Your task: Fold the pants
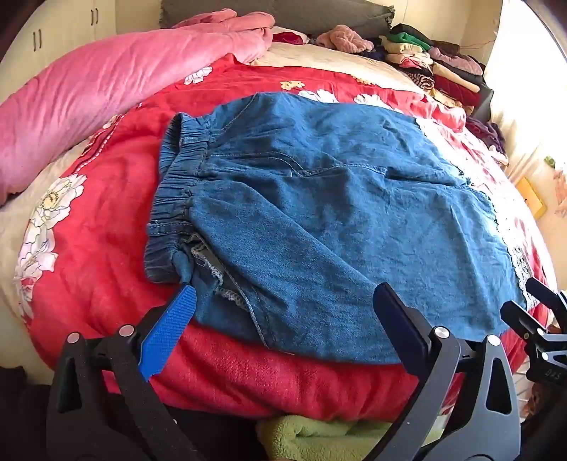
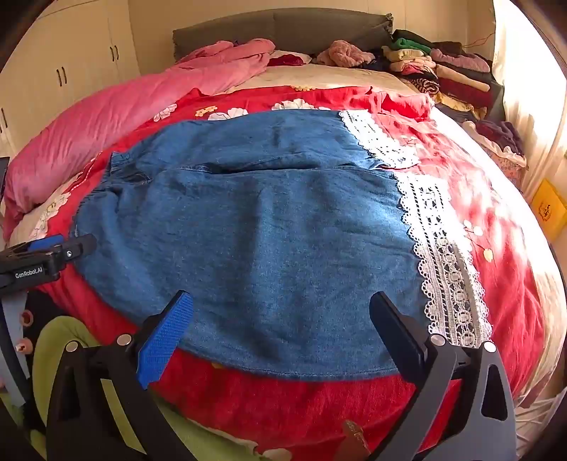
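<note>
Blue denim pants [image 1: 319, 212] lie flat on the red floral bedspread [image 1: 106, 248], elastic waistband [image 1: 173, 198] at the left and white lace hems [image 2: 436, 230] at the right, one leg laid over the other. My left gripper [image 1: 283, 298] is open and empty over the near edge of the pants by the waistband. My right gripper [image 2: 280, 301] is open and empty over the near edge of the legs [image 2: 283, 248]. The right gripper also shows at the right edge of the left wrist view [image 1: 531, 308]. The left gripper shows at the left of the right wrist view [image 2: 49, 255].
A pink quilt [image 1: 106, 88] lies along the bed's left side. Stacks of folded clothes [image 2: 443, 67] sit at the far right by the grey headboard [image 2: 283, 25]. A green fleece [image 1: 319, 439] hangs below the bed's near edge. White wardrobes [image 2: 71, 71] stand at the left.
</note>
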Demonstrator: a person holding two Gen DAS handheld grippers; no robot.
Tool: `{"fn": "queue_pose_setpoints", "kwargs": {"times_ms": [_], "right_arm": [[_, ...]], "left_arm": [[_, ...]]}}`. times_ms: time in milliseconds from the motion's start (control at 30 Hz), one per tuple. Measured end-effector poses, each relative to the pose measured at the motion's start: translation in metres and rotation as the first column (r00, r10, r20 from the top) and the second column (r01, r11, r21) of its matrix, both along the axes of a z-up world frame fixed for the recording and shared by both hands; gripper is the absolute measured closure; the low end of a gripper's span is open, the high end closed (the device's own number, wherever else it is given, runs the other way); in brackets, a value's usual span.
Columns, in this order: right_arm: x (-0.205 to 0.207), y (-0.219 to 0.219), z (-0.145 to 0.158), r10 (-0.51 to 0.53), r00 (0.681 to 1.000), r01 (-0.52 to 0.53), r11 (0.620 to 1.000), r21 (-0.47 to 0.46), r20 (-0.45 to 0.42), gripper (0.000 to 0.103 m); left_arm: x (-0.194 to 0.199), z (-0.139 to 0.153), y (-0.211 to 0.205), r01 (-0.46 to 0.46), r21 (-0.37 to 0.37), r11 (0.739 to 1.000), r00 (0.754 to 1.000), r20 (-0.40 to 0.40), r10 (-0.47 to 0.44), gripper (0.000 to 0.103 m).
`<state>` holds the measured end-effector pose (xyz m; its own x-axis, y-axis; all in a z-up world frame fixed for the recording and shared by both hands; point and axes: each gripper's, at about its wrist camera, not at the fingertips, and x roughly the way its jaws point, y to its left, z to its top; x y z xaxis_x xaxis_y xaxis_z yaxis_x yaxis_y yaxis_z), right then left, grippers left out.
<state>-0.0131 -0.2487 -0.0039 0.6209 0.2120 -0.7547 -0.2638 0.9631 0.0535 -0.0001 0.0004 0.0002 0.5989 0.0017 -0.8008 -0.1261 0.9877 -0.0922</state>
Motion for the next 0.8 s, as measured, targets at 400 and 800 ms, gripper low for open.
{"fn": "queue_pose_setpoints", "kwargs": {"times_ms": [400,800], "right_arm": [[0.0,0.003,0.001,0.012,1.0,-0.012,1.0,-0.014,0.006,0.004],[0.001,0.005,0.003,0.012,1.0,-0.012,1.0,-0.018,0.014,0.004]], "left_arm": [[0.0,0.006,-0.009,0.001,0.007,1.0,1.0,0.001,-0.001,0.009],[-0.003,0.005,-0.006,0.025,0.006,1.0,1.0,0.013,-0.025,0.009]]}}
